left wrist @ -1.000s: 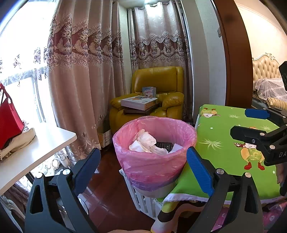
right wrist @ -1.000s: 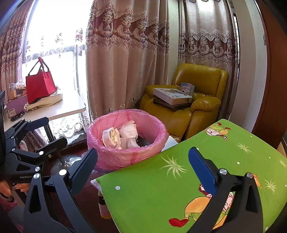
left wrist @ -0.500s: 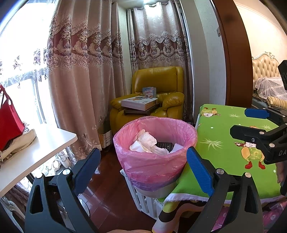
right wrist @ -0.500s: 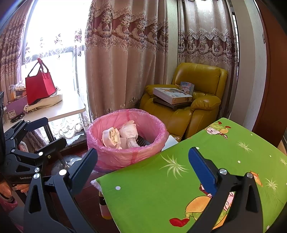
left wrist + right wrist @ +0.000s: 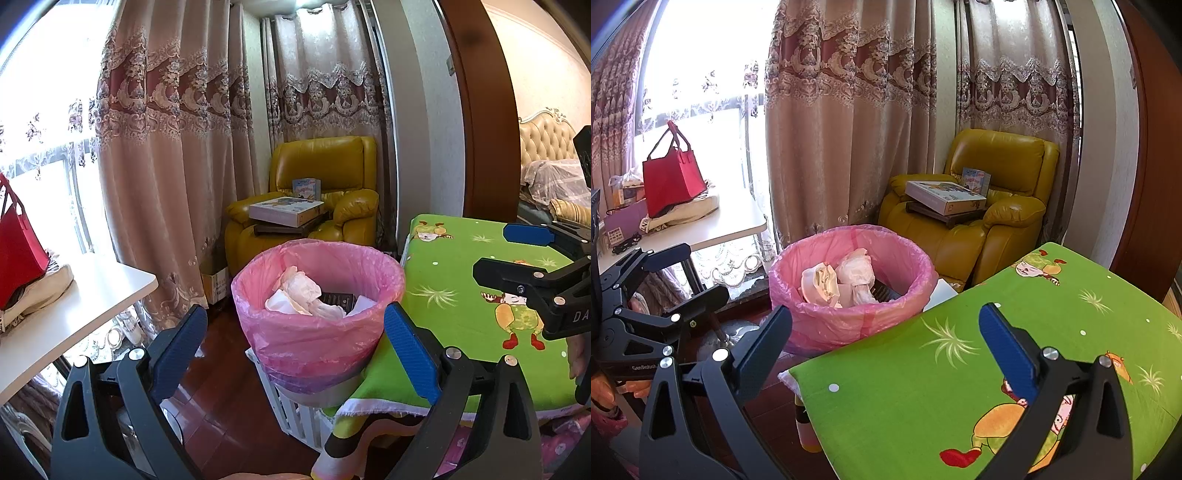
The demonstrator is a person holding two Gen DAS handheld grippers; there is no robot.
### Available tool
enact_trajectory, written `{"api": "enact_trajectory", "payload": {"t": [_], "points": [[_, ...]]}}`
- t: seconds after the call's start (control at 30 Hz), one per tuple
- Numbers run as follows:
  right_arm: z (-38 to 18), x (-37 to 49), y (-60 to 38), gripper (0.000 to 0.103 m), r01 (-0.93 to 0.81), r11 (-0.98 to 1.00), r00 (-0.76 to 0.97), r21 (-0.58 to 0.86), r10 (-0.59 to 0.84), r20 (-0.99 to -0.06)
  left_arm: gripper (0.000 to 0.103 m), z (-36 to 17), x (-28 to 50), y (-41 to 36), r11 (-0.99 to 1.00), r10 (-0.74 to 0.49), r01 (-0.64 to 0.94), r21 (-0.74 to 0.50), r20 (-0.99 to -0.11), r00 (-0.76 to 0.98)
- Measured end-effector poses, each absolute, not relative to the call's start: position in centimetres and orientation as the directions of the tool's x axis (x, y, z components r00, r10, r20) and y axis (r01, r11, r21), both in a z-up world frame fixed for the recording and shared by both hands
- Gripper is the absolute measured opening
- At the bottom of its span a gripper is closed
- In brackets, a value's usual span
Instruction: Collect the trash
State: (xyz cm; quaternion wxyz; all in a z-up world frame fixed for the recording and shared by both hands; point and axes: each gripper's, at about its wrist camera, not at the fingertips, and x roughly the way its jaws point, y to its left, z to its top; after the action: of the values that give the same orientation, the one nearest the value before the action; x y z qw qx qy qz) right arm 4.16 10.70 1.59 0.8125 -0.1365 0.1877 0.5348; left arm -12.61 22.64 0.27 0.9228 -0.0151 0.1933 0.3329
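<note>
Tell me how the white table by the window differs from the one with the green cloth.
The white table has a bare top, while the green-cloth table is covered by a cartoon-print cloth. The white table carries a red bag and other items; the green-cloth table shows nothing on its visible surface. The white table sits left of the pink-lined bin, the green-cloth table right. Both stand close to the bin.

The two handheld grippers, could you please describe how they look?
The left gripper and the right gripper match: black angular frames with triangular cut-outs and silver bolts, each ending in two flat fingers faced with ribbed blue pads. White lettering marks their bodies. No cables or sleeves show.
</note>
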Motion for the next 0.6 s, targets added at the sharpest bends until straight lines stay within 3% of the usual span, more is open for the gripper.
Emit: {"api": "enact_trajectory", "payload": {"t": [0.6], "points": [[1.37,4.01,10.7,0.098,-0.921,0.388,0.356,-0.025,0.817,-0.454,0.09,0.52,-12.58,22.56,0.777,0.61,-0.621,0.1,-0.361,0.705]]}}
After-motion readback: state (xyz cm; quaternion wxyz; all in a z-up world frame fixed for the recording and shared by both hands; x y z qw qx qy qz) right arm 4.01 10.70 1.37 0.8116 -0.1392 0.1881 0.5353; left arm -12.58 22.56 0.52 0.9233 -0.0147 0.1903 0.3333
